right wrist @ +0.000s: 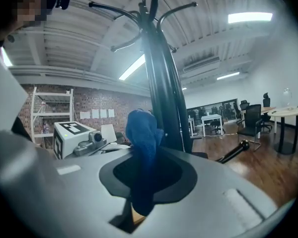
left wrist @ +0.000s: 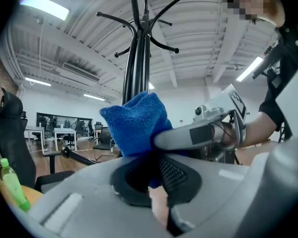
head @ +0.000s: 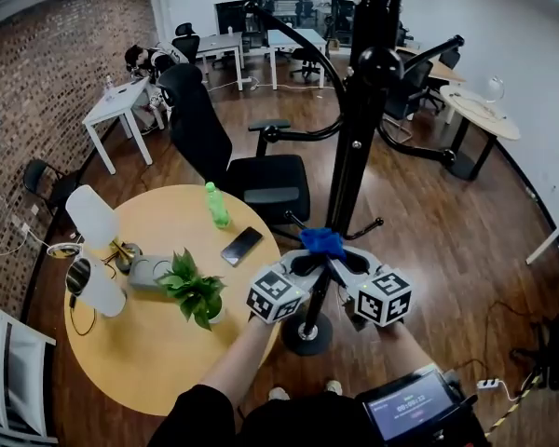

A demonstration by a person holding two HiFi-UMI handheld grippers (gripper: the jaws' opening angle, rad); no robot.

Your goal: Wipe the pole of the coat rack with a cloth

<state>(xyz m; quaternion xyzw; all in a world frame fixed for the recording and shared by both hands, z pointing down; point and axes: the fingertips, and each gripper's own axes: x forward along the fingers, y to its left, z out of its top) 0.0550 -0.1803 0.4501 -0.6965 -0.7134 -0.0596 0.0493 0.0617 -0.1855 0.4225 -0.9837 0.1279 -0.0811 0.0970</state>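
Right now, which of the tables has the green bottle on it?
The round wooden table left of the coat rack; the green bottle stands near its far edge. The white desks are farther back.

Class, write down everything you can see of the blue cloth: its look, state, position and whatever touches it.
The blue cloth is a fluffy, towel-like fabric, plain bright blue, crumpled into a bunch, not spread flat. The left gripper and the right gripper are both shut on it from opposite sides, so it bulges up between them. It sits low on the coat rack's black pole, above the round base, seemingly pressed against the pole, though contact is hard to confirm.
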